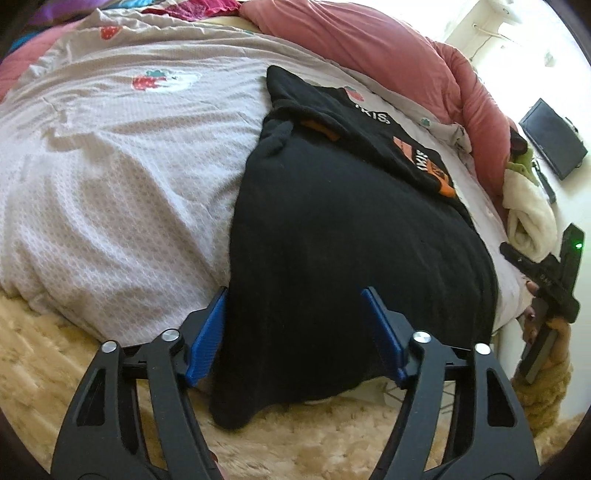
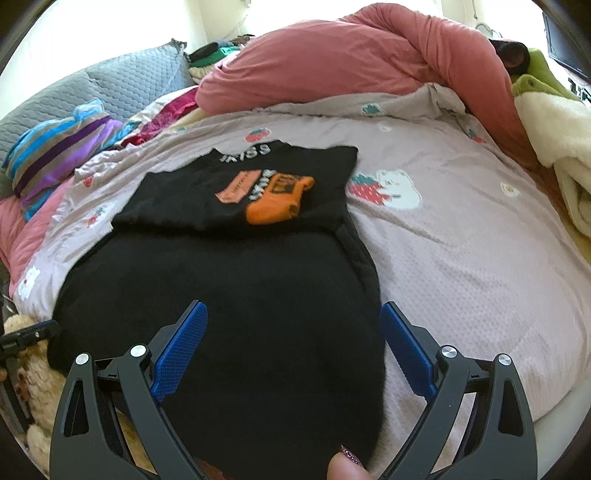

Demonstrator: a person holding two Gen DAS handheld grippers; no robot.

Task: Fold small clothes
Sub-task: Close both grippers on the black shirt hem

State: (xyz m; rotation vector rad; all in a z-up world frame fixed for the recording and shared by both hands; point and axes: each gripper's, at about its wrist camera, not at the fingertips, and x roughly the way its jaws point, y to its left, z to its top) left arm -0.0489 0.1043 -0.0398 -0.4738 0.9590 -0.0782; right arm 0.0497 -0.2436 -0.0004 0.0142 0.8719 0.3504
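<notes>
Sweater [image 2: 229, 295] looks soft, thick and floppy on the bed [image 2: 461, 258]; I'd pinch its near hem corners; left gripper [image 1: 295, 332] and right gripper [image 2: 295, 350] both spread wide, holding nothing.

Daylight, strong, enters from the far side of the room; the wall [image 1: 517, 40] in the left wrist view and the window area [image 2: 280, 14] in the right wrist view are blown out to white. Black sweater [image 2: 229, 295] reads as a near-featureless dark mass, its edges slightly soft. Bedspread [image 1: 110, 177] evenly lit with soft fold shadows. Heavy fisheye bending and dark vignette at corners.
</notes>
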